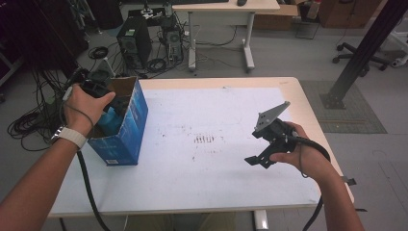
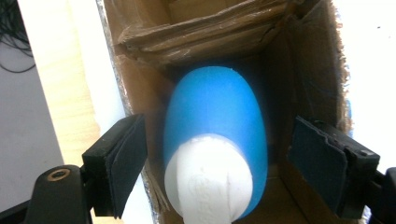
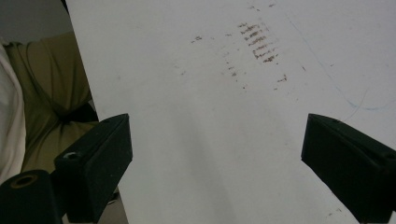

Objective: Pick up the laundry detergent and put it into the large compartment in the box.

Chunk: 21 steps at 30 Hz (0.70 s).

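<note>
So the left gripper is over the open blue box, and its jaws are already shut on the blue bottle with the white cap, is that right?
Not quite. The left gripper is over the open blue box, but its jaws stand open on either side of the blue bottle, not touching it, as the left gripper view shows.

White wristband (image 1: 72,136) on left wrist, black claws (image 1: 269,144), grey triangular plate (image 1: 270,115), black cables (image 1: 89,187)

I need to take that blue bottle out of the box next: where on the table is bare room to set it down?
The white table top is bare from the blue box across to the right hand-held gripper, apart from brown marks mid-table. Crowded: inside the box, where the left hand-held gripper straddles the blue bottle.
</note>
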Each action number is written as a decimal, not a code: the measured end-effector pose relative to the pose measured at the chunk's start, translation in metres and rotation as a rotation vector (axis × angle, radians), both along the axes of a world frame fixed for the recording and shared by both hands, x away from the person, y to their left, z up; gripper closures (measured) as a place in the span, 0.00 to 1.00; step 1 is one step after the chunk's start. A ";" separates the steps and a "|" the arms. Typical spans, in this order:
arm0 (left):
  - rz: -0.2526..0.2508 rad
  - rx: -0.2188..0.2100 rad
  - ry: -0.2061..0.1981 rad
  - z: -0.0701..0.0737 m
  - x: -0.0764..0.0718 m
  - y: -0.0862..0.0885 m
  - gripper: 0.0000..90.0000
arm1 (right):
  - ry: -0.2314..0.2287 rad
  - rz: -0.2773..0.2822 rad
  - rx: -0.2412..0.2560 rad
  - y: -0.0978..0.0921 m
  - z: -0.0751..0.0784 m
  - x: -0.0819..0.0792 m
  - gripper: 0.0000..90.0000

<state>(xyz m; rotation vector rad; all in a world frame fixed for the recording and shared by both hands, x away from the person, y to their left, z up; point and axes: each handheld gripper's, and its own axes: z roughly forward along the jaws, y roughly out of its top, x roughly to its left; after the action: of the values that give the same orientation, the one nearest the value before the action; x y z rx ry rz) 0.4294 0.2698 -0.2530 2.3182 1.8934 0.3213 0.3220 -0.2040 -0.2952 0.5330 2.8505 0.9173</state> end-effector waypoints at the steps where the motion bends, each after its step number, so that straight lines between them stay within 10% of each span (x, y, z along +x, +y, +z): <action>1: -0.001 -0.003 0.000 0.000 0.000 0.000 0.21 | 0.000 0.000 0.000 0.000 0.000 0.000 0.10; 21: -0.058 -0.015 -0.035 0.023 -0.002 -0.003 0.15 | -0.001 -0.001 -0.003 0.001 0.003 0.000 0.10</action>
<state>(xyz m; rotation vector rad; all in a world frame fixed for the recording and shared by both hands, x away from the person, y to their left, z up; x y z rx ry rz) 0.4272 0.2669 -0.2295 2.3367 1.8030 0.3386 0.3222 -0.2025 -0.2924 0.5329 2.8500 0.9134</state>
